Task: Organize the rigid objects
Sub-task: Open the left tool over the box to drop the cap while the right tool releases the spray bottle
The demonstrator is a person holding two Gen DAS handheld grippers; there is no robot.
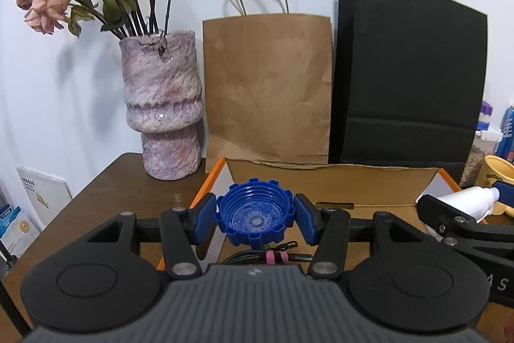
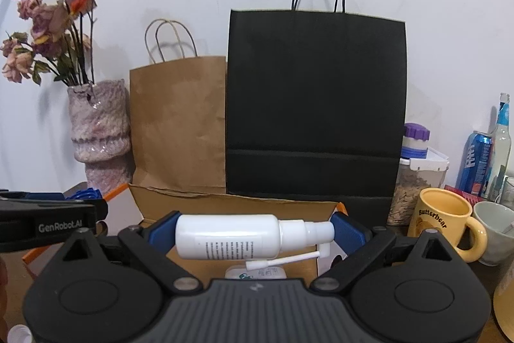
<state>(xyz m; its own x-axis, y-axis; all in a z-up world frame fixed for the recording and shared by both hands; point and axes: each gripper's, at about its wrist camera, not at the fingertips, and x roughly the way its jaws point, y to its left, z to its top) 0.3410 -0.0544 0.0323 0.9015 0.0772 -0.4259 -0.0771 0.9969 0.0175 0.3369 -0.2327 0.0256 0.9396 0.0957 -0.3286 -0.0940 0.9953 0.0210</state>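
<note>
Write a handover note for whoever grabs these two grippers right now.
Left gripper: shut on the blue cap, open side facing the camera, held above the cardboard box.
Right gripper: shut on the white spray bottle, lying sideways, nozzle to the right, also over the box.
Done: both items picked up. A cable already lies in the box.
Left: lower each into the box and release. Mugs and other items on the right are untouched.
</note>
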